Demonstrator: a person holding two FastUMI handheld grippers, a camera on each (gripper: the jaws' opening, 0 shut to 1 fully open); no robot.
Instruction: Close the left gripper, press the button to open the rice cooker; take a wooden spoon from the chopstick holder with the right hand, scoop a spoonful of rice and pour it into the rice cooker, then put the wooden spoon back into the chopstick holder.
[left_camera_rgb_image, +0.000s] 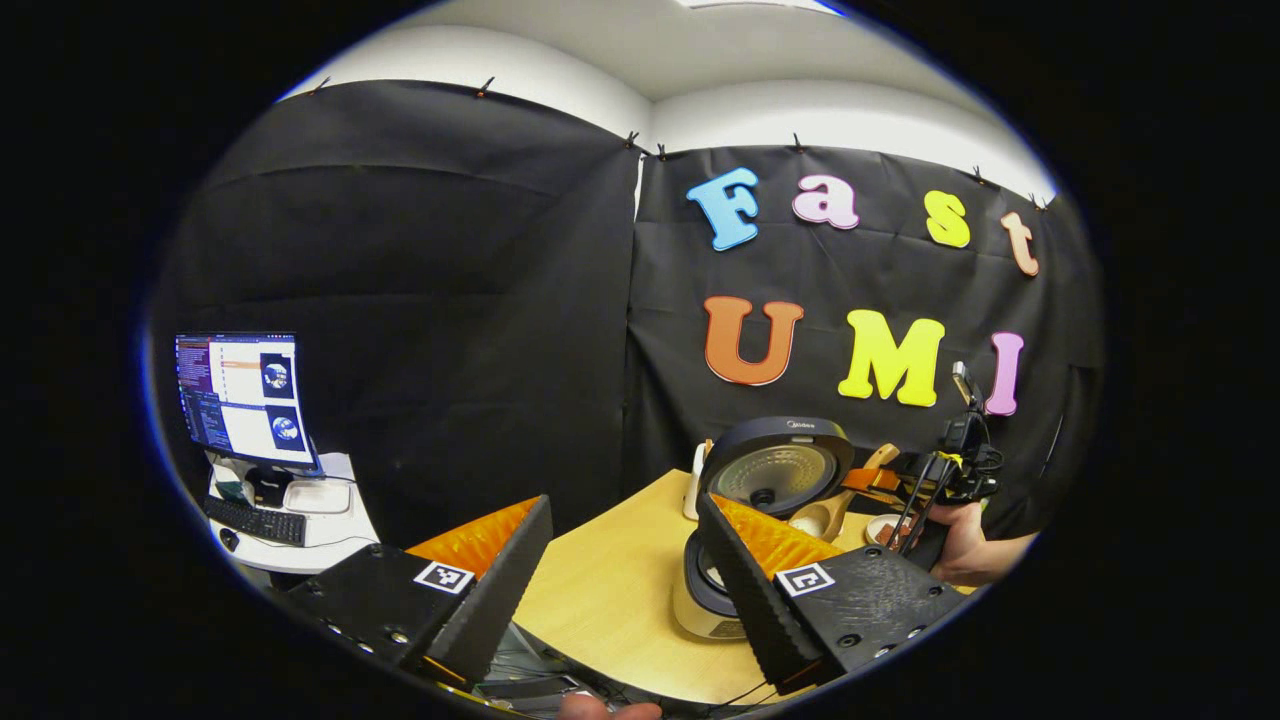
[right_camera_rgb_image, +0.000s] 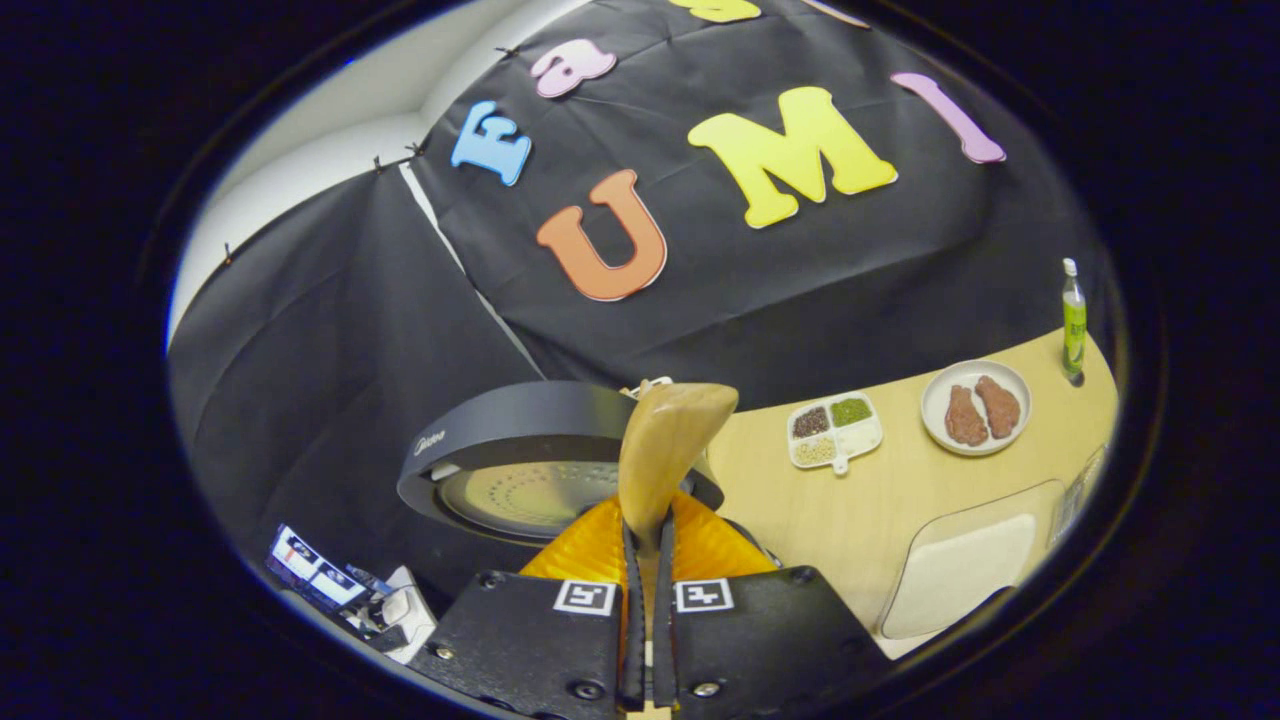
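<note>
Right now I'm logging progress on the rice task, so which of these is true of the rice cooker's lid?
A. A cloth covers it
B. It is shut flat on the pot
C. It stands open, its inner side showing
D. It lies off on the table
C: the rice cooker's lid stands raised behind the pot, its pale perforated inner side facing out, while the right gripper holds the wooden spoon before it.

We see the rice cooker (left_camera_rgb_image: 720, 590) on the worktop (left_camera_rgb_image: 610, 590), lid (left_camera_rgb_image: 775, 465) up, pale body with dark top. Wooden spoon (right_camera_rgb_image: 665, 450), bowl upward, is clamped in the right tool (right_camera_rgb_image: 648, 560) just beside the lid.
</note>
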